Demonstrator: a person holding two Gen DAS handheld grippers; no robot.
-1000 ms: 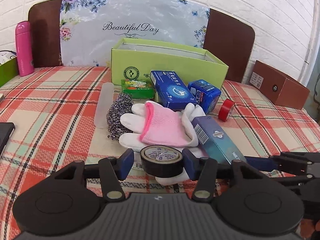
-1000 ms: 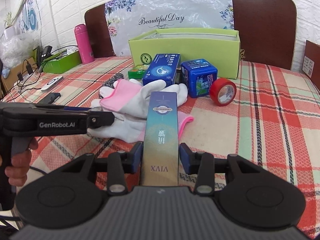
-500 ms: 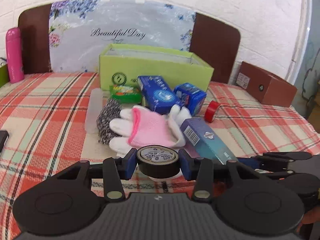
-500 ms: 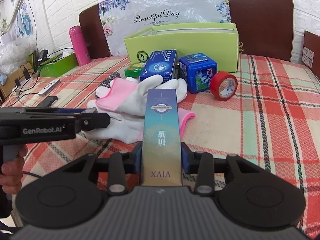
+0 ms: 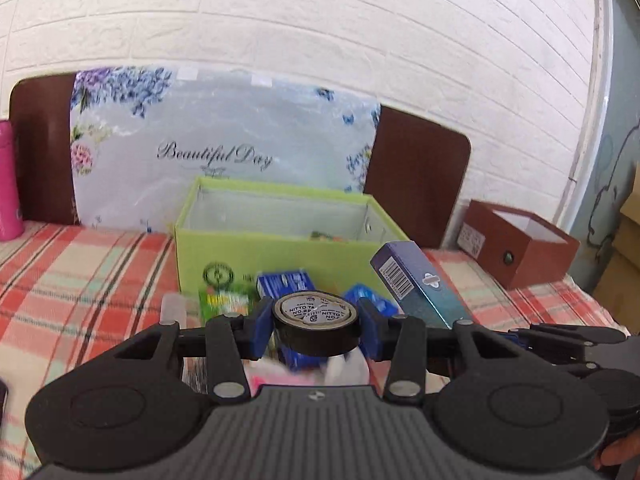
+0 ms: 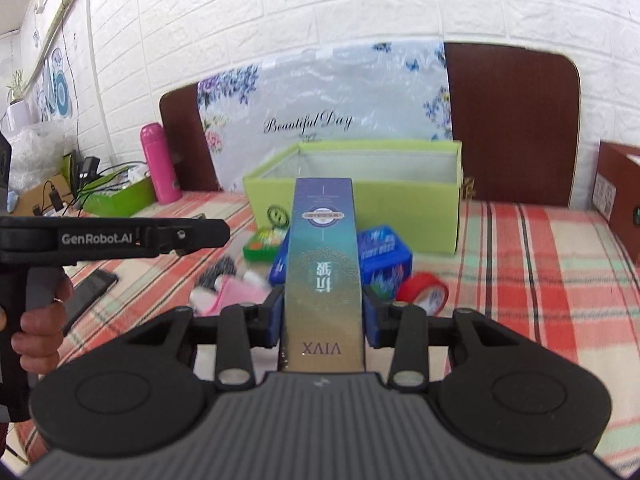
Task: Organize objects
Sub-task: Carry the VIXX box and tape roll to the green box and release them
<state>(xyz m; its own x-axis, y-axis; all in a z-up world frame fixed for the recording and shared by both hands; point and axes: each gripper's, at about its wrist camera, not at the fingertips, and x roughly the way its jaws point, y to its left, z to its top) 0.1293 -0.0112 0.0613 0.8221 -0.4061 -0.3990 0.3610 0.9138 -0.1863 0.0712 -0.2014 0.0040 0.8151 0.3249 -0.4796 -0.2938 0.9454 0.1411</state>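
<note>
Black tape roll (image 5: pixel 317 327) clamped in left hand-held gripper (image 5: pixel 316 330); right hand-held gripper (image 6: pixel 323 318) grips teal box (image 6: pixel 323 272) (seemingly lifted).

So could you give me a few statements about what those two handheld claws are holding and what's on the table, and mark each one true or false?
1. The left gripper clamps a roll of black tape. True.
2. The right gripper is empty. False: it is shut on a tall blue-green box.
3. The green box at the back has no lid on. True.
4. The red tape roll sits inside the green box. False: it lies on the checked cloth in front of it.
5. A pink bottle stands upright on the left. True.
</note>
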